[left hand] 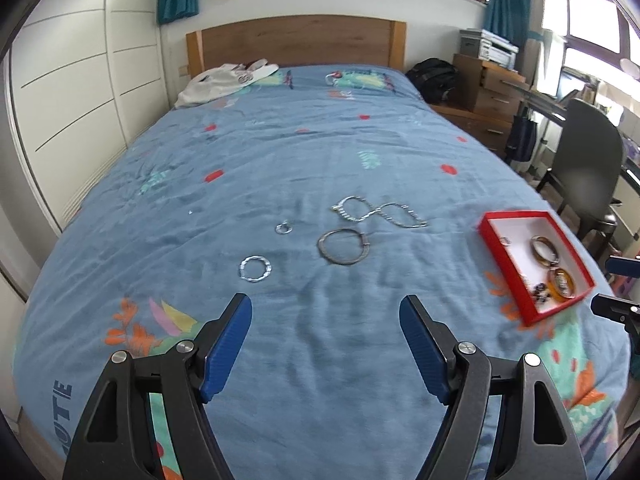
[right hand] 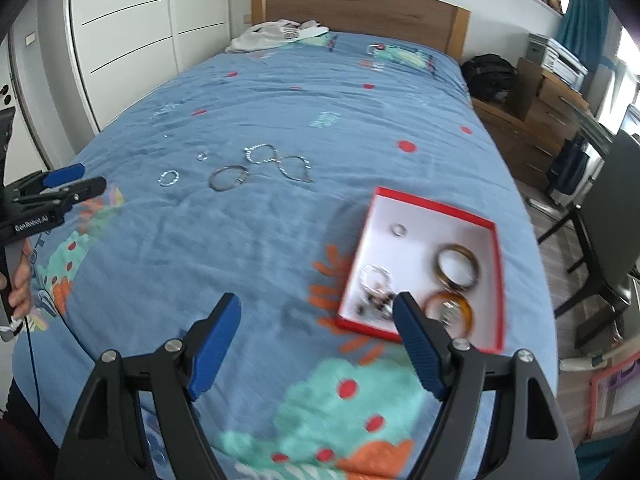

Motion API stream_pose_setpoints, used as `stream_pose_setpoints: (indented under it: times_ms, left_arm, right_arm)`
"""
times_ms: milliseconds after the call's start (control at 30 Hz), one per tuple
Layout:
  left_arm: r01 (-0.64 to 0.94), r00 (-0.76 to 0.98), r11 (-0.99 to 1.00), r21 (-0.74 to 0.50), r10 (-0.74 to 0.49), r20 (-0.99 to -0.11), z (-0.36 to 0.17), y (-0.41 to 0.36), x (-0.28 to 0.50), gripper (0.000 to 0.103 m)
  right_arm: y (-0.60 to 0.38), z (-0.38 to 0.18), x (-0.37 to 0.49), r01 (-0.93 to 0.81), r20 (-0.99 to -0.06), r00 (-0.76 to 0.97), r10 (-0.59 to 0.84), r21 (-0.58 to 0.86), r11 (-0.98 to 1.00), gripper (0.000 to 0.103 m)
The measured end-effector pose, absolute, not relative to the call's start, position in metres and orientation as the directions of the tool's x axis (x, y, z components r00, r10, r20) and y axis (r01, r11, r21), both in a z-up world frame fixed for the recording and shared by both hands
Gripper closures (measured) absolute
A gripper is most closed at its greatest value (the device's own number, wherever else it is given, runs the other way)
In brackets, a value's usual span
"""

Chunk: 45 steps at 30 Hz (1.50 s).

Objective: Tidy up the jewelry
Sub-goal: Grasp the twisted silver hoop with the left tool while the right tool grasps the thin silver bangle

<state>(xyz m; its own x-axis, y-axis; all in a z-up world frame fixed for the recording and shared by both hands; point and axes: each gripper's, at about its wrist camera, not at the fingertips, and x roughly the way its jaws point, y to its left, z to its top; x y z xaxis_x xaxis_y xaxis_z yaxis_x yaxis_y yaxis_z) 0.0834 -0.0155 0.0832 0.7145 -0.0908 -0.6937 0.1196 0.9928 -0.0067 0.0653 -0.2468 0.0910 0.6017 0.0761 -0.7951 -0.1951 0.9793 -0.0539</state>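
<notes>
Jewelry lies loose on a blue bedspread (left hand: 304, 152): a silver chain necklace (left hand: 378, 212), a dark metal bangle (left hand: 343, 246), a flat silver ring-shaped bracelet (left hand: 255, 268) and a small silver ring (left hand: 284, 228). At the bed's right side sits a red box (right hand: 494, 240) with a white inside. It holds two amber bangles (right hand: 457, 267), a small ring (right hand: 399, 230) and a beaded piece (right hand: 376, 276). My left gripper (left hand: 326, 310) is open and empty, just short of the loose pieces. My right gripper (right hand: 318, 308) is open and empty, its right finger by the box's near corner.
White clothing (left hand: 224, 80) lies by the wooden headboard (left hand: 296, 40). White wardrobe doors (left hand: 80, 80) run along the left. A dark chair (left hand: 588, 160), wooden drawers (left hand: 488, 92) and a black bag (left hand: 432, 76) stand right of the bed. A hand (right hand: 22, 280) holds the left gripper.
</notes>
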Motion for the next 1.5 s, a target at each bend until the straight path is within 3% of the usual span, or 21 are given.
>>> stream_pose_setpoints:
  times_ms: [467, 800, 1333, 1500]
  left_arm:
    - [0.054, 0.642, 0.999, -0.006, -0.039, -0.765, 0.018, 0.027, 0.173, 0.028]
    - [0.032, 0.614, 0.994, -0.102, -0.100, -0.783, -0.018, 0.055, 0.211, 0.028]
    - [-0.009, 0.588, 0.989, -0.150, -0.116, -0.801, -0.048, 0.077, 0.240, 0.028]
    - [-0.001, 0.575, 0.991, -0.133, -0.108, -0.811, -0.056, 0.072, 0.249, 0.037]
  right_arm:
    - [-0.182, 0.024, 0.181, -0.298, -0.823, 0.540, 0.175, 0.007, 0.954, 0.025]
    - [-0.140, -0.016, 0.236, -0.367, -0.838, 0.484, 0.251, 0.066, 0.928, 0.025]
    - [-0.101, -0.056, 0.290, -0.404, -0.845, 0.443, 0.299, 0.110, 0.908, 0.025]
    - [-0.092, -0.061, 0.303, -0.412, -0.847, 0.444, 0.293, 0.097, 0.906, 0.025]
